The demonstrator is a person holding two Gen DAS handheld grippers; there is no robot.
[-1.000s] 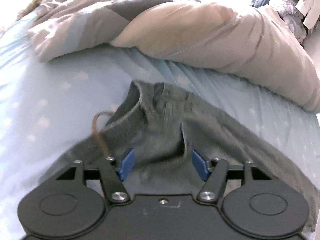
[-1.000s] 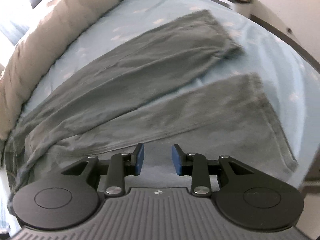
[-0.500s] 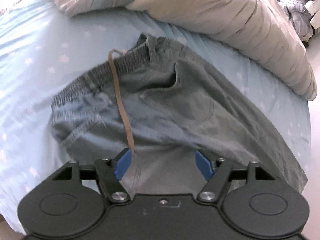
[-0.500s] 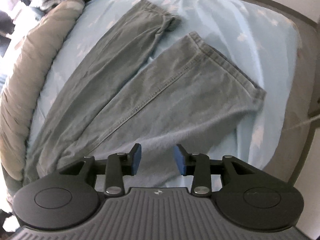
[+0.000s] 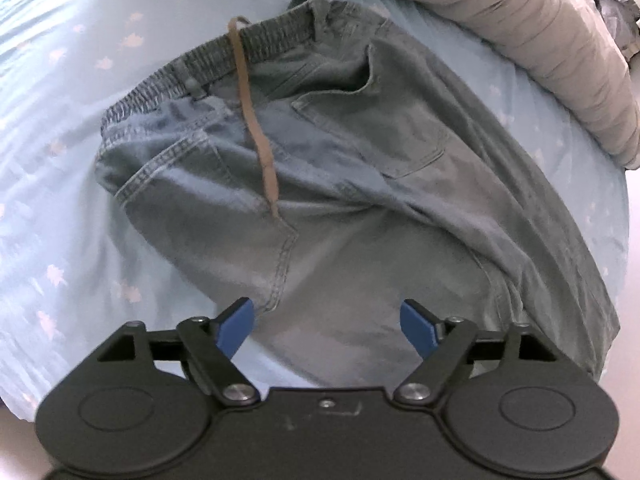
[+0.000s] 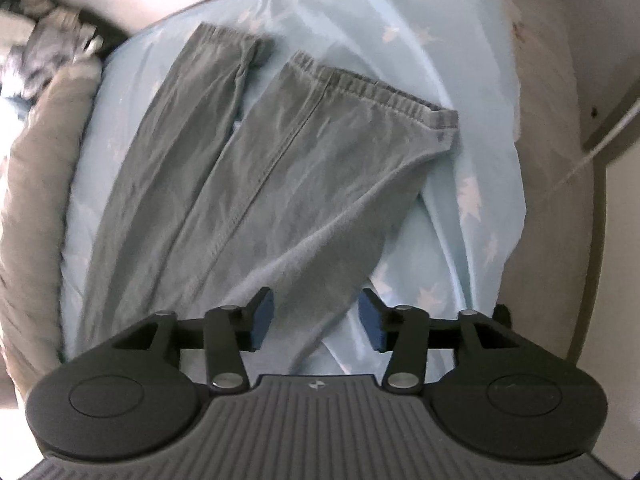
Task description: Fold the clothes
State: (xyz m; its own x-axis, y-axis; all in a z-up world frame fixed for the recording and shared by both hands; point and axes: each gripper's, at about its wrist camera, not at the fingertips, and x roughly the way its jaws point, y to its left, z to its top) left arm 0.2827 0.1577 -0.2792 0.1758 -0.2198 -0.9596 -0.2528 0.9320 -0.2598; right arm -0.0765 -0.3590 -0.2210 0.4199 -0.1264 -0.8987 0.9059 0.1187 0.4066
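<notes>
A pair of grey-green trousers lies spread on the light blue bed. The left wrist view shows the waist end (image 5: 360, 168) with its elastic waistband (image 5: 224, 60), a back pocket (image 5: 384, 120) and a brown drawstring (image 5: 256, 128) lying across it. My left gripper (image 5: 326, 322) is open and empty, above the seat of the trousers. The right wrist view shows both legs (image 6: 248, 168) with their cuffs (image 6: 376, 88) at the far end. My right gripper (image 6: 316, 320) is open and empty, above the near leg's edge.
A beige rolled duvet (image 5: 520, 40) lies along the far side of the bed and also shows at the left in the right wrist view (image 6: 36, 184). The star-patterned sheet (image 6: 472, 184) hangs over the bed's edge by a grey floor (image 6: 560, 200). Crumpled clothes (image 6: 40, 52) lie beyond the duvet.
Both grippers have pulled back and risen from the trousers, so more of the garment shows. The right gripper's jaws have opened wider. The left stays open.
</notes>
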